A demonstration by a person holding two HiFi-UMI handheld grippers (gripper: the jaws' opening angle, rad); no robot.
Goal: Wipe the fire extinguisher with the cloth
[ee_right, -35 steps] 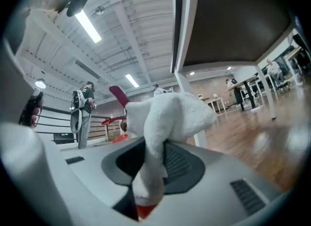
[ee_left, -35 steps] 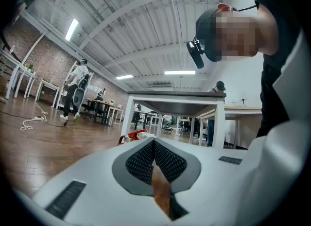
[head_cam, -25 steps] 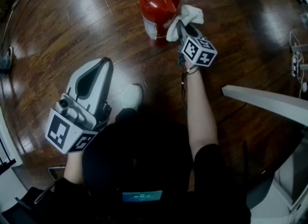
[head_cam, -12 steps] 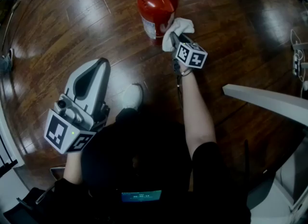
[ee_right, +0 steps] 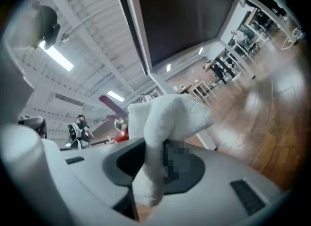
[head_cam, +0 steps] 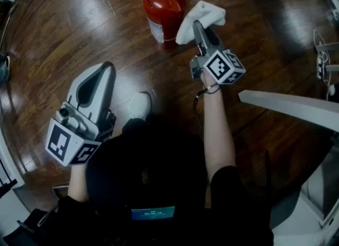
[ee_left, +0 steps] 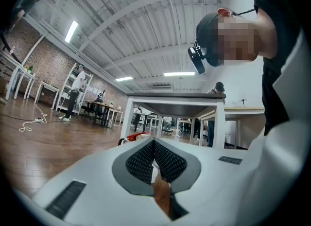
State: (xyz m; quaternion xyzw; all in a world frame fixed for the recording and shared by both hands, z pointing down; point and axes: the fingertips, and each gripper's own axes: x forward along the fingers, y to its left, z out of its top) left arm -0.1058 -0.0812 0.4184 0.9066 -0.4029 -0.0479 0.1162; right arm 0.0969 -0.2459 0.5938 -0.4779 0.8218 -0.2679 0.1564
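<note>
The floor [head_cam: 95, 23] is dark wooden boards, varnished to a gloss that throws back bright patches of light. The fire extinguisher [head_cam: 165, 1] has a smooth, shiny red painted body with a pale, paper-like label. The cloth [head_cam: 201, 17] is white, soft and nappy, like towelling. The left gripper [head_cam: 104, 70] and right gripper [head_cam: 197, 27] wear smooth, matt, pale grey plastic shells; their pads [ee_left: 170, 161] are dark and finely dimpled.
</note>
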